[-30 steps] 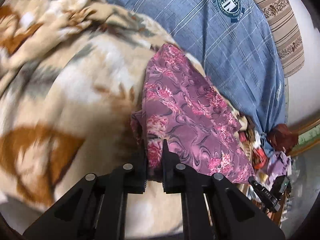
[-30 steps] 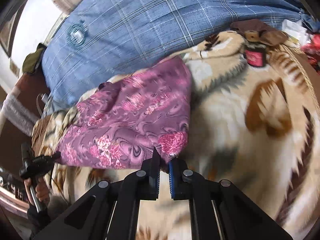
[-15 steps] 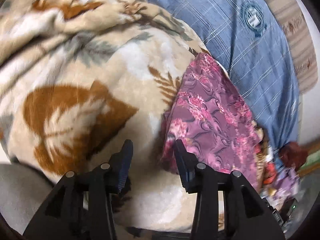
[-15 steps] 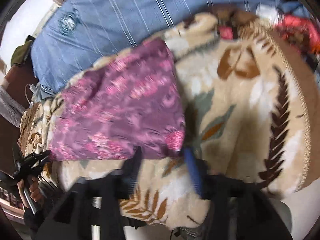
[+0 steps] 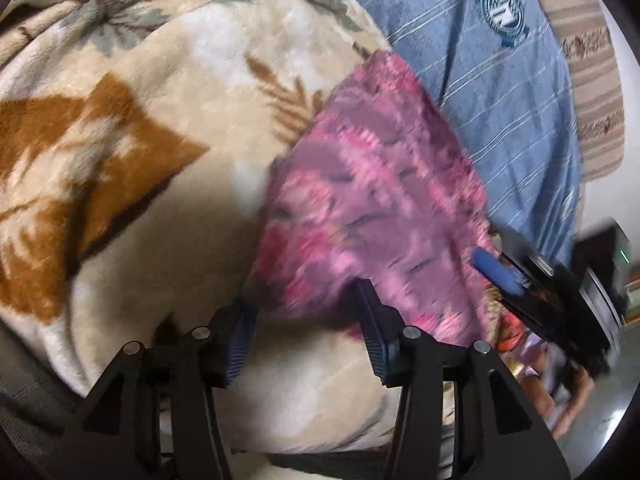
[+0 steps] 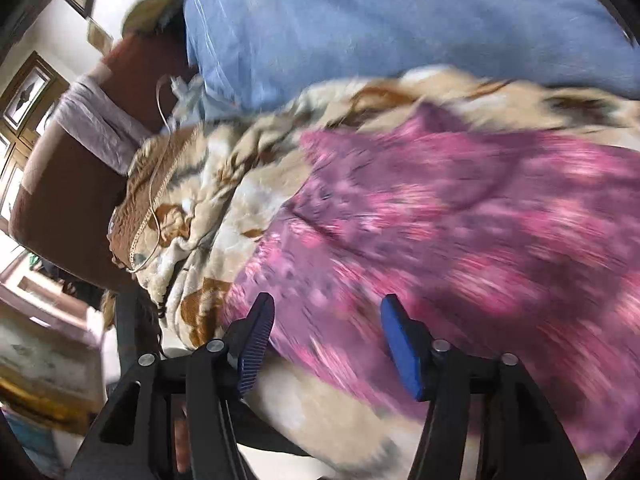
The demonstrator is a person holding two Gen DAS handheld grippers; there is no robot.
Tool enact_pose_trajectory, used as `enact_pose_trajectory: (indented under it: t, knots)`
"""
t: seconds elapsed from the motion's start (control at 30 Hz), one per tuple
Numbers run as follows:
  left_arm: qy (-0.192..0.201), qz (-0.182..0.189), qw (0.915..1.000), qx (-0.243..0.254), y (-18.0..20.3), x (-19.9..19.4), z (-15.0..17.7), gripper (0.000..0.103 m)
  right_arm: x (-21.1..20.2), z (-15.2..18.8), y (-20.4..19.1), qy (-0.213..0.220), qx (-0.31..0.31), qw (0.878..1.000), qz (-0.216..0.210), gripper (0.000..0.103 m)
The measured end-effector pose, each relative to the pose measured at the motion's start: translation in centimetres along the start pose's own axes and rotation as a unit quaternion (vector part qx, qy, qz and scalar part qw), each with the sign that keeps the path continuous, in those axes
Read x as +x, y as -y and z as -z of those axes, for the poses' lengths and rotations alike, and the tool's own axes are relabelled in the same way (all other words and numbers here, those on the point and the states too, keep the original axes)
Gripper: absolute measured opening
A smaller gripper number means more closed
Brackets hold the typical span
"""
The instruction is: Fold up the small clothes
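A small purple-pink floral garment [image 5: 376, 208] lies folded on a cream fleece blanket with brown leaf patterns [image 5: 132, 152]. My left gripper [image 5: 306, 316] is open, its jaws wide apart at the garment's near edge, holding nothing. The right gripper's blue pad and black body [image 5: 520, 280] show at the garment's right edge in the left wrist view. In the right wrist view the garment [image 6: 460, 232] fills the right side, blurred. My right gripper [image 6: 328, 332] is open just above the garment's near edge, holding nothing.
A blue plaid cloth with a round crest [image 5: 500, 52] lies behind the garment, also in the right wrist view [image 6: 360, 24]. A striped pillow [image 5: 592, 80] is at far right. A brown armchair [image 6: 68, 152] and the blanket's bunched edge [image 6: 180, 200] stand left.
Both grippers were shut on the garment's corners a second ago. They have let go and opened wide. The right gripper has swung left along the garment's near edge.
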State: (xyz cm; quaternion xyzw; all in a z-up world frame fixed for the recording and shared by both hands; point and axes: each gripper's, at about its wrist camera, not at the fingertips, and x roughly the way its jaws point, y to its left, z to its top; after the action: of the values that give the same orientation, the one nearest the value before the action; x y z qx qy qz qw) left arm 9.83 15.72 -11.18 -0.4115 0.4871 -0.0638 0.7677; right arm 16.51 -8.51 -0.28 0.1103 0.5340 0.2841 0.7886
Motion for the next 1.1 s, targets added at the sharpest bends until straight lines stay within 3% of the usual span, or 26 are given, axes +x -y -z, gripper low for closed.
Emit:
enact_pose_trajectory:
  t: [0.07,0.13,0.23,0.3,0.43,0.63,0.77,0.83,0.93,1.0,1.1]
  knots:
    - [0.0,0.0,0.9997,-0.025,0.0,0.6,-0.3,0.046,2.9,-2.2,-0.5,-0.024,0.017,1.0,-0.011,0.057]
    - [-0.001,0.009,0.9998,-0.015,0.0,1.0,-0.3,0.007,4.7,-3.7,-0.9,-0.041,0.038,0.998,-0.033,0.058]
    - [0.018,0.02,0.9997,0.003,0.3,0.1,0.0,0.007,7.2,-6.0,-2.2,-0.077,0.042,0.995,-0.047,0.063]
    - [0.047,0.024,0.9979,0.038,1.6,-1.2,0.6,0.007,8.9,-7.0,-4.0,-0.116,0.014,0.992,-0.038,0.073]
    - [0.09,0.014,0.9886,0.12,4.8,-2.6,2.2,0.007,11.5,-8.2,-6.4,-0.163,-0.026,0.986,-0.01,0.081]
    - [0.132,-0.04,0.9658,0.22,8.1,-3.0,4.7,0.006,15.6,-7.5,-6.8,-0.248,-0.053,0.967,0.038,0.082]
    - [0.156,-0.078,0.9442,0.279,9.7,-2.9,6.4,0.006,16.7,-7.6,-7.6,-0.292,-0.081,0.951,0.062,0.083]
    - [0.158,-0.077,0.9409,0.289,10.0,-3.1,6.5,0.004,17.2,-7.5,-8.3,-0.307,-0.107,0.942,0.085,0.082]
    - [0.161,-0.078,0.9388,0.295,10.1,-3.1,6.8,0.004,18.2,-7.0,-9.5,-0.318,-0.154,0.926,0.132,0.061]
    - [0.161,-0.073,0.9395,0.293,10.0,-3.3,6.9,0.004,17.7,-6.7,-9.7,-0.308,-0.179,0.92,0.165,0.03]
    - [0.17,-0.059,0.9365,0.301,10.4,-3.9,7.4,0.004,15.7,-6.7,-8.8,-0.289,-0.164,0.93,0.157,0.013]
